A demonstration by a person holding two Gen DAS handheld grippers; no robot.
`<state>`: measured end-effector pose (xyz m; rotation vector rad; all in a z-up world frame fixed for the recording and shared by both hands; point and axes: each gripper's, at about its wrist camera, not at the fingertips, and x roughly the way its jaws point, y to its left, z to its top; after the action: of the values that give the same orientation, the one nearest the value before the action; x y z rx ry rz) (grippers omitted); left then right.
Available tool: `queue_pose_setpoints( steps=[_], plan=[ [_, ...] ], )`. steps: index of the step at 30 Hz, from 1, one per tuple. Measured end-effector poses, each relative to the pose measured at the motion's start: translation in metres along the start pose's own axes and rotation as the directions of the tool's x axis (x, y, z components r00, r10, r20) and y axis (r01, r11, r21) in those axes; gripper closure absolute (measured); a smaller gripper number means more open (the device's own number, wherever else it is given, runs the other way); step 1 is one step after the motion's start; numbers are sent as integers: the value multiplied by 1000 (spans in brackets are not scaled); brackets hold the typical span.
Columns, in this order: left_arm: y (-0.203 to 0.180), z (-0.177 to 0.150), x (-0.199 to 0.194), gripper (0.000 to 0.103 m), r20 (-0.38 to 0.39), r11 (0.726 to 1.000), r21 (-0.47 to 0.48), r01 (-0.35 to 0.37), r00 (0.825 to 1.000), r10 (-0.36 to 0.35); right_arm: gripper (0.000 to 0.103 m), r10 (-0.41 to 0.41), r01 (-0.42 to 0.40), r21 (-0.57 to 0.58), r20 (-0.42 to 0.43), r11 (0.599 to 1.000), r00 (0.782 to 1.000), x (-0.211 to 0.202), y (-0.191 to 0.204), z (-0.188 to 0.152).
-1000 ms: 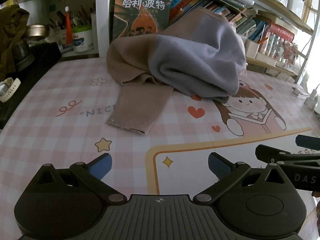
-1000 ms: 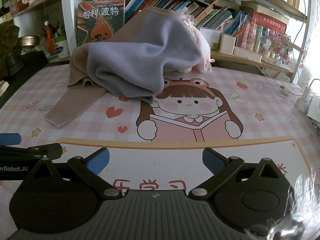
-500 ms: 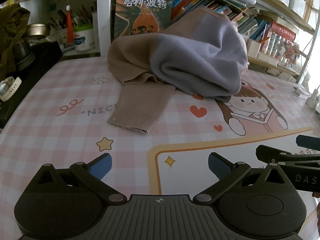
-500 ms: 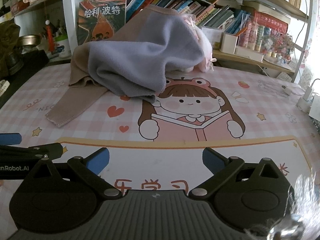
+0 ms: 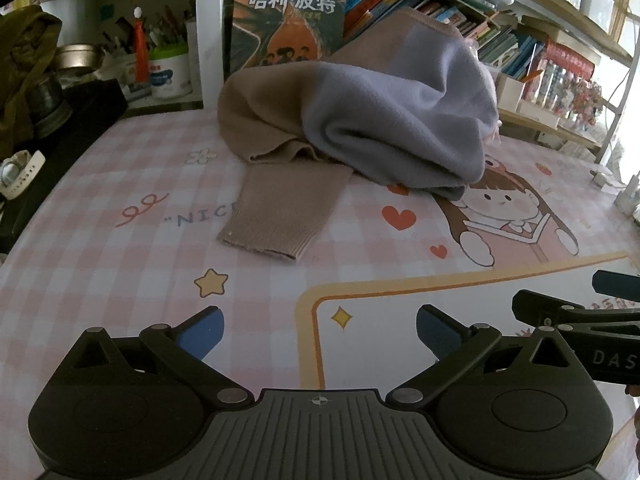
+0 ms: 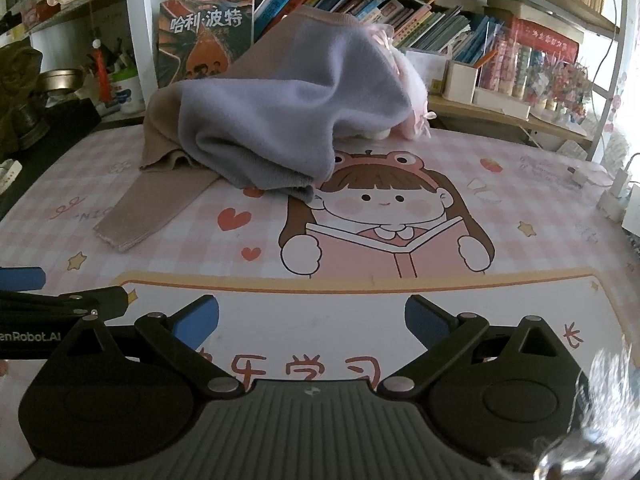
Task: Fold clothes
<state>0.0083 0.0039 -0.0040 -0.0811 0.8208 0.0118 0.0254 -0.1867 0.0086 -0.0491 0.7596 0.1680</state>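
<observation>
Both grippers, left (image 5: 320, 330) and right (image 6: 312, 316), have crept nearer the heaped beige-and-lilac knitted sweater (image 5: 380, 120), jaws spread empty; folding is unstarted.

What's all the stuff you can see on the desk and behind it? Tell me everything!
Sweater: one, tan outside with lavender lining showing, heaped at the back of the mat, one sleeve lying flat toward the front.
Pink fluffy thing: one, pink, behind the sweater, mostly hidden.
Desk mat: one, pink checked with a cartoon reading girl, covering the desk.
Harry Potter book: one, orange and teal cover, upright behind the sweater.
Shelf books: many, mixed colours, on the shelf at the back.
White tub: one, white, back left.
Left gripper: one, black with blue pads, open.
Right gripper: one, black with blue pads, open.
</observation>
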Motion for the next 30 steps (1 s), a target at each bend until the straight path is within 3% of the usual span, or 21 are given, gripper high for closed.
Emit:
queue_pose_setpoints(
  steps=[14,23,30],
  plan=[
    [-23,-2,4,0,-27,999,-6,-41,999,41,3,57,-57,-19,-16,998,998,6,-20,-1],
    [-63,-5,5,0,-44,990,-70,-125,992,122,3,137,-139,-51,-54,989,989,18,-63,1],
    [-94,-3,5,0,-47,975,-117,-188,982,184,3,190,-191,-10,-73,982,979,31,-110,8]
  ],
)
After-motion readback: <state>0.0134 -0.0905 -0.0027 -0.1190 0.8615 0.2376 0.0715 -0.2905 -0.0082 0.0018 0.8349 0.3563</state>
